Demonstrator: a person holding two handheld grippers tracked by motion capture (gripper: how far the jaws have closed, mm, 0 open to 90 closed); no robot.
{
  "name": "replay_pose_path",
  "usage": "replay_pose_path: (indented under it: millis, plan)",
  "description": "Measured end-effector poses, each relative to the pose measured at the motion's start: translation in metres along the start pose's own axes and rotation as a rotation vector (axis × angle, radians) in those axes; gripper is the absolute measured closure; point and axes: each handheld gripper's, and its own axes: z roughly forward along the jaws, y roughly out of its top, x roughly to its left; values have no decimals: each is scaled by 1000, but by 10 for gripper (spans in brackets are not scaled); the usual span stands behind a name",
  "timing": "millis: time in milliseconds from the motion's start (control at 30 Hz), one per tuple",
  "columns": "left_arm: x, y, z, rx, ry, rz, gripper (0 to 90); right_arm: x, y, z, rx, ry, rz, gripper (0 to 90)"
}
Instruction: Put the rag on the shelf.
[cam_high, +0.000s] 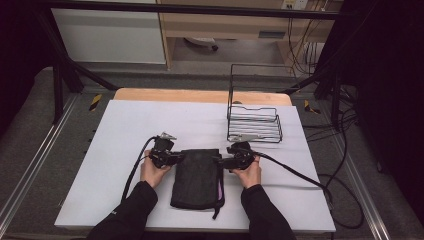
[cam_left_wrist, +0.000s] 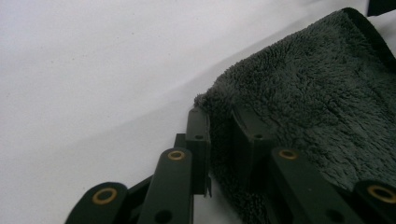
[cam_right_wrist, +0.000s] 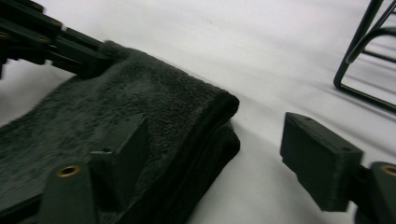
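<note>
Dark grey fleece, a folded towel (cam_high: 196, 179), lies flat near the front middle of the white table (cam_high: 120, 150), and at its far left corner the left gripper (cam_high: 170, 158) has its jaws drawn in tight with the fuzzy edge pinched between the pads (cam_left_wrist: 201, 135). At the far right corner the right gripper (cam_high: 231, 161) stands wide, one jaw resting on the cloth, the other out over bare table, nothing clamped; a black wire basket (cam_high: 254, 125) sits beyond it to the right.
</note>
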Motion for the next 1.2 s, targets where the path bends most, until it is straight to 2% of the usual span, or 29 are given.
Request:
replay_pose_path:
  millis: [133, 333, 467, 567, 633, 767, 1000, 1200]
  plan:
    - [-1, 0, 0, 5, -3, 2, 781, -1, -3, 7, 24, -5, 14, 356]
    - [0, -1, 0, 8, -16, -2, 784, 2, -6, 8, 41, 13, 42, 444]
    - [-1, -1, 0, 7, -7, 3, 788, 3, -6, 9, 48, 24, 55, 497]
    - [-1, -1, 0, 5, -6, 6, 793, 5, -4, 11, 58, 30, 64, 571]
    - [-2, -1, 0, 3, 1, 14, 801, 5, -3, 12, 67, 42, 77, 632]
    - [-3, -2, 0, -8, 8, 16, 813, 5, -2, 13, 81, 61, 131, 706]
    - [-1, -2, -3, -18, -5, 18, 820, 6, -1, 10, 73, 65, 135, 750]
    - [-1, -2, -14, -60, -14, 24, 820, 8, 1, 5, 50, 71, 143, 754]
